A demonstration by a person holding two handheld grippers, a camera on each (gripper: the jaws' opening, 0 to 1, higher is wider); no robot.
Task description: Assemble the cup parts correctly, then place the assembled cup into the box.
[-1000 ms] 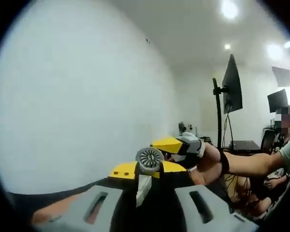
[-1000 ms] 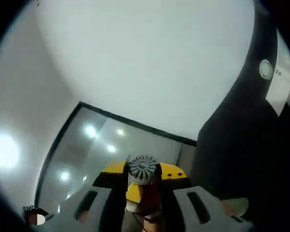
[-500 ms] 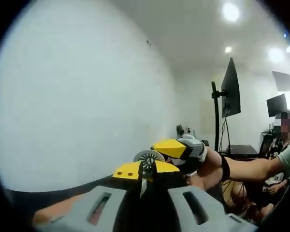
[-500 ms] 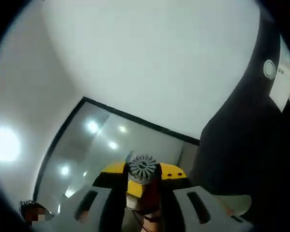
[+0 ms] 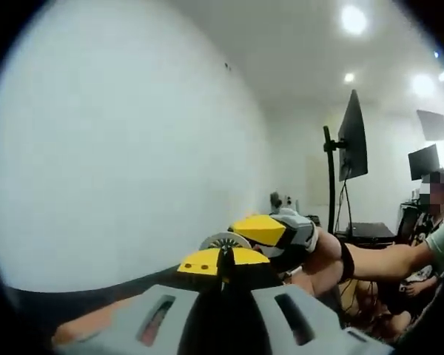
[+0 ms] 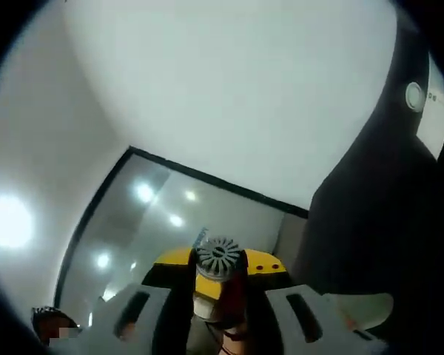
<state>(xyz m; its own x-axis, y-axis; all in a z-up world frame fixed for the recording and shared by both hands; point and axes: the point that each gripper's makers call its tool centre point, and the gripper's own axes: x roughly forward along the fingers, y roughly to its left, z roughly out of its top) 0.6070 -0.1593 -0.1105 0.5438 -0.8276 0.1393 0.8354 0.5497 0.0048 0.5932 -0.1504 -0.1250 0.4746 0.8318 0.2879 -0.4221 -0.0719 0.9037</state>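
Both tools are raised toward wall and ceiling, probably so the parts can be mated in mid-air. The left tool (image 5: pixel 223 307) stands narrow, jaws nearly together on a thin dark part (image 5: pixel 223 260); contact cannot be confirmed. The right tool (image 6: pixel 218 314) holds a white-and-red cup part (image 6: pixel 216 299) beneath a ribbed grey disc (image 6: pixel 220 257). Compared with one second earlier, the left jaws have drawn closer and the right tool (image 5: pixel 270 231) sits lower, just beyond them.

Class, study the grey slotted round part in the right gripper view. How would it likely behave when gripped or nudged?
The grey slotted part looks like rigid moulded plastic, so probably stiff and light. Its round outline suggests it may roll if released on edge. The thin ribs might aid grip yet snap under hard squeezing.
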